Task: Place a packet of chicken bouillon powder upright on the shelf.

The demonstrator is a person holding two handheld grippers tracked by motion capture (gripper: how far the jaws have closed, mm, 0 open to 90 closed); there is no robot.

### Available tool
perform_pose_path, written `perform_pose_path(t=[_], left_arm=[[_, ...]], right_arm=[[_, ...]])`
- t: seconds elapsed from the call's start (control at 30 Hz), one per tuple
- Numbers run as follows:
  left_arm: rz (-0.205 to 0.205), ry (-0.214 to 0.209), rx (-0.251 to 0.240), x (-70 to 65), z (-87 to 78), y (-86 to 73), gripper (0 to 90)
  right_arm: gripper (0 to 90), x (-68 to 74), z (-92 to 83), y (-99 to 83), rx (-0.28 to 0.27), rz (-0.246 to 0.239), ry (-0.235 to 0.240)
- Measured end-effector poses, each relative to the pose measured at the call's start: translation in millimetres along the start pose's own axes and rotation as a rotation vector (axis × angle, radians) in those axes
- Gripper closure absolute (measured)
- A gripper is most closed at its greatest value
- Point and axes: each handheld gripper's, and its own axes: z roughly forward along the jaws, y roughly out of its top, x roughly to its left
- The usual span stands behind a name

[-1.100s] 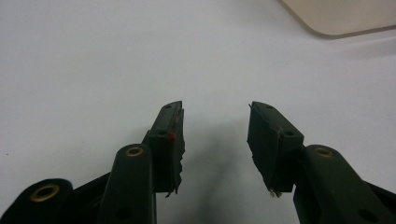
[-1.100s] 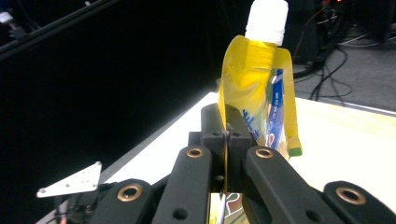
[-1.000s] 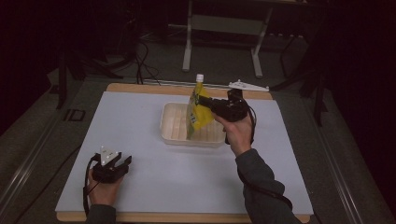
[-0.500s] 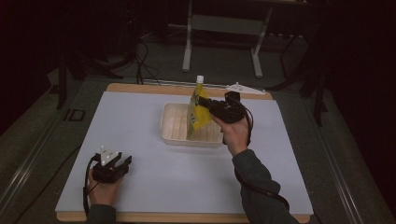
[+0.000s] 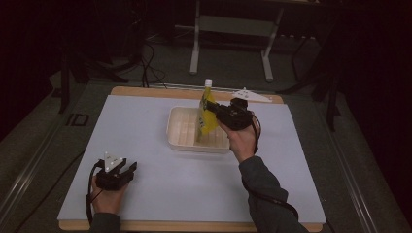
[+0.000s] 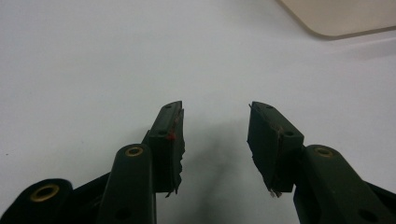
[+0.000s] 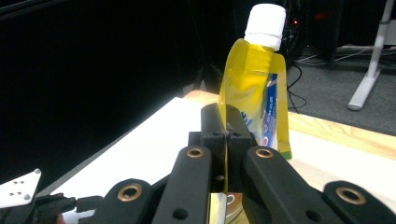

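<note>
My left gripper (image 5: 127, 168) rests low near the table's front-left corner, jaws spread apart — nothing between them. My right gripper (image 5: 210, 108), arm stretched toward the far edge, is clamped tight on a pouch (image 5: 207, 114).

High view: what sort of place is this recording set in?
Probably a lab or studio recording station: a table with a plain white top in a dark room, cables on the floor behind, and a metal stand.

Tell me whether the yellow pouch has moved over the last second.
No. The yellow pouch, clamped in the right gripper, stands upright over the same part of the cream tray as before.
</note>
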Motion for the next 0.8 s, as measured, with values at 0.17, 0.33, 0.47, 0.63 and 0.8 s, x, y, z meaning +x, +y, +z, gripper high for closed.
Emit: perform_pose_path(t=[0.17, 0.33, 0.47, 0.63, 0.8], left_arm=[[-0.001, 0.0, -0.002, -0.1, 0.0, 0.0, 55.4], [0.0, -0.001, -0.002, -0.1, -0.2, 0.0, 55.4], [0.001, 0.0, -0.002, 0.0, -0.5, 0.0, 55.4], [-0.001, -0.001, -0.003, -0.2, -0.3, 0.0, 55.4], [0.0, -0.001, -0.002, -0.2, -0.1, 0.0, 55.3]], right_arm=[[90.0, -2.4, 3.0, -3.9, -0.002, 0.009, -0.006], [90.0, -2.4, 5.3, -6.6, 0.002, 0.01, -0.01], [90.0, -2.9, 6.9, -8.1, 0.002, 0.014, -0.013], [90.0, -3.9, 10.1, -10.3, 0.015, 0.024, -0.019], [90.0, -5.3, 12.5, -10.8, 0.019, 0.033, -0.016]])
